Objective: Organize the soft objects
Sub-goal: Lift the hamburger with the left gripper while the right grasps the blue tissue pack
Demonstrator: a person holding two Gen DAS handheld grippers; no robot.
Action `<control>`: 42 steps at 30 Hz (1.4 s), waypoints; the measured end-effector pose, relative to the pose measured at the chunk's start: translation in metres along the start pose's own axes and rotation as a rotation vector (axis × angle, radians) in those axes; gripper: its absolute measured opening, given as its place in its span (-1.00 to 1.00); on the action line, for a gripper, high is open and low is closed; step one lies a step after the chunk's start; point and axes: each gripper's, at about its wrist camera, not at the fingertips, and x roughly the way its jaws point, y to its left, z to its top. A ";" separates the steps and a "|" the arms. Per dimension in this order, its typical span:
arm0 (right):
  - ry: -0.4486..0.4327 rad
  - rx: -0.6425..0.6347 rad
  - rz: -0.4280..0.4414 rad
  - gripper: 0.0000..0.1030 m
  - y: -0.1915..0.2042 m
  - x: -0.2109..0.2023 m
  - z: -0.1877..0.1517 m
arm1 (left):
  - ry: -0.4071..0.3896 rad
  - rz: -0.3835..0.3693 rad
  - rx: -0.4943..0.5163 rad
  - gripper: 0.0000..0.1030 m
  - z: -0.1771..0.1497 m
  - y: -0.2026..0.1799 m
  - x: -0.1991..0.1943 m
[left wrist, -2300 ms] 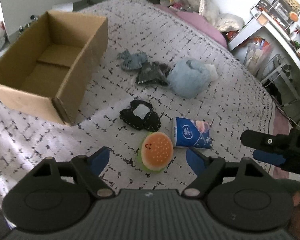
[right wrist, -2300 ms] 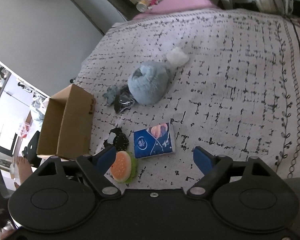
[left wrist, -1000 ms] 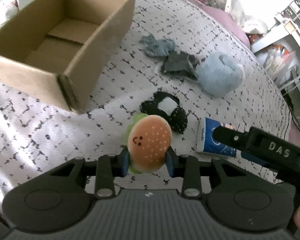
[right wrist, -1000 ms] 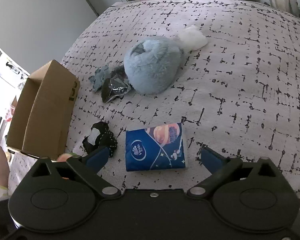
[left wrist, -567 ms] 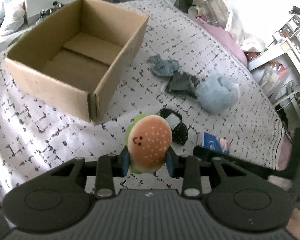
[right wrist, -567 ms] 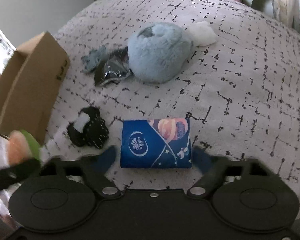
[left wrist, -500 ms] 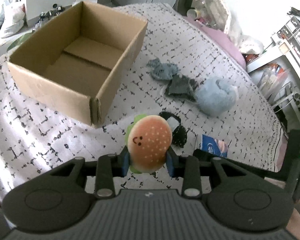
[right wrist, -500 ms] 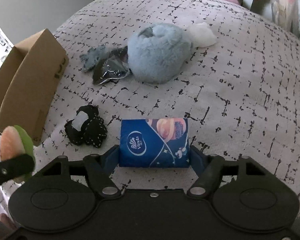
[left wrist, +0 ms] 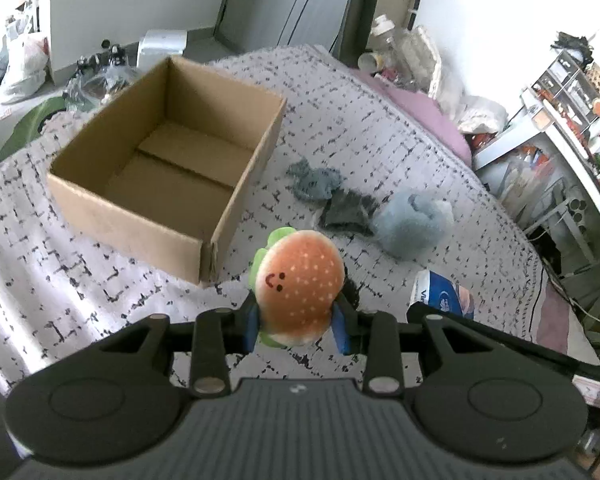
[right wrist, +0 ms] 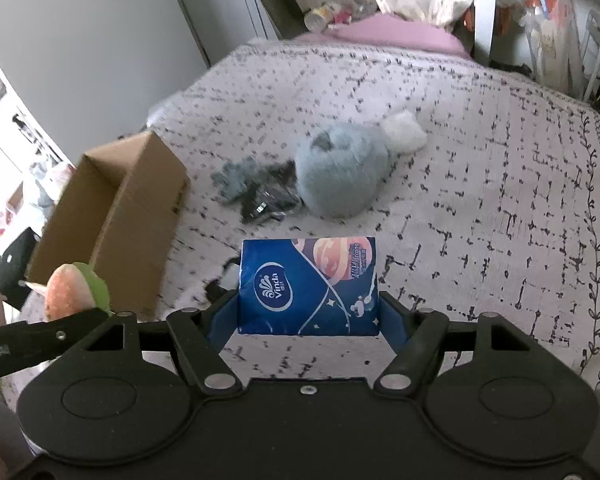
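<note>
Burger plush (left wrist: pixel 300 280) clamped in left tongs (left wrist: pixel 296 326), tissue pack (right wrist: pixel 308 286) apparently lifted, gripped by right tongs (right wrist: pixel 306 320)

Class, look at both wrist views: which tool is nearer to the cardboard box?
Left. The left tool, gripping the burger plush, hangs just off the cardboard box corner. The right tool, holding the tissue pack, sits farther out.

Daylit room, strong fisheye bending in both views.
We see window glare blown out at two o'clock in the left view; the right view's bedspread (right wrist: pixel 480 184) smears with motion blur toward twelve.
</note>
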 end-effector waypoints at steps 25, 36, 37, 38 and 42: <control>-0.185 -0.057 0.102 0.36 0.042 -0.067 0.019 | -0.114 0.006 0.044 -0.32 0.021 0.011 -0.050; -0.224 -0.106 0.145 0.36 0.074 -0.068 0.031 | -0.134 0.015 0.020 -0.32 0.037 0.037 -0.049; -0.225 -0.108 0.149 0.36 0.076 -0.067 0.031 | -0.134 0.015 0.017 -0.32 0.038 0.039 -0.048; -0.226 -0.110 0.153 0.36 0.078 -0.067 0.032 | -0.134 0.016 0.013 -0.32 0.040 0.042 -0.047; -0.229 -0.127 0.167 0.36 0.090 -0.062 0.035 | -0.136 0.018 0.003 -0.32 0.045 0.052 -0.043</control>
